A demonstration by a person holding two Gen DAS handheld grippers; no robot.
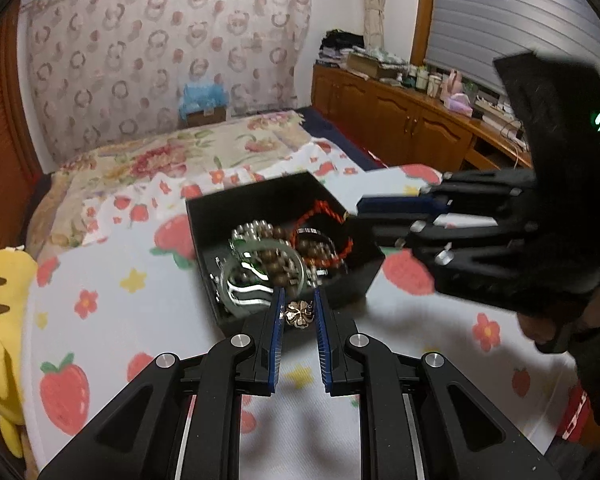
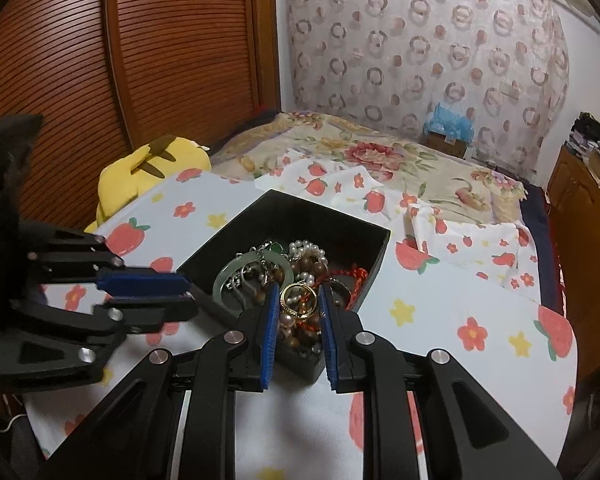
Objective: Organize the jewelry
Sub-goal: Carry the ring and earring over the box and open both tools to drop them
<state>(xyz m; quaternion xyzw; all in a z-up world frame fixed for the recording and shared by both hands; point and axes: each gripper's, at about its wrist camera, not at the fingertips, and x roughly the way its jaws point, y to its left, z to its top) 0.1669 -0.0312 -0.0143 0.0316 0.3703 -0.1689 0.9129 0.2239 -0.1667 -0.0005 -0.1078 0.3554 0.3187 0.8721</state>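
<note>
A black open box (image 1: 364, 276) (image 2: 220, 248) full of jewelry sits on the strawberry-print cloth. It holds a pale green bangle (image 1: 236, 272) (image 2: 224, 276), a red cord bracelet (image 1: 328, 212), pearl and brown bead strings. My left gripper (image 1: 298, 300) is shut on a small gold flower-shaped piece (image 1: 299, 313) at the box's near wall. My right gripper (image 2: 299, 298) is shut on a gold ring (image 2: 298, 300) over the box's near corner. The right gripper also shows in the left wrist view (image 1: 388, 210) at the box's right rim.
A yellow plush toy (image 1: 0, 320) (image 2: 148, 168) lies at the bed's left edge. A wooden slatted wardrobe (image 2: 80, 80) stands to the left. A wooden cabinet (image 1: 400, 120) with clutter runs along the right. A floral quilt (image 2: 360, 156) covers the far bed.
</note>
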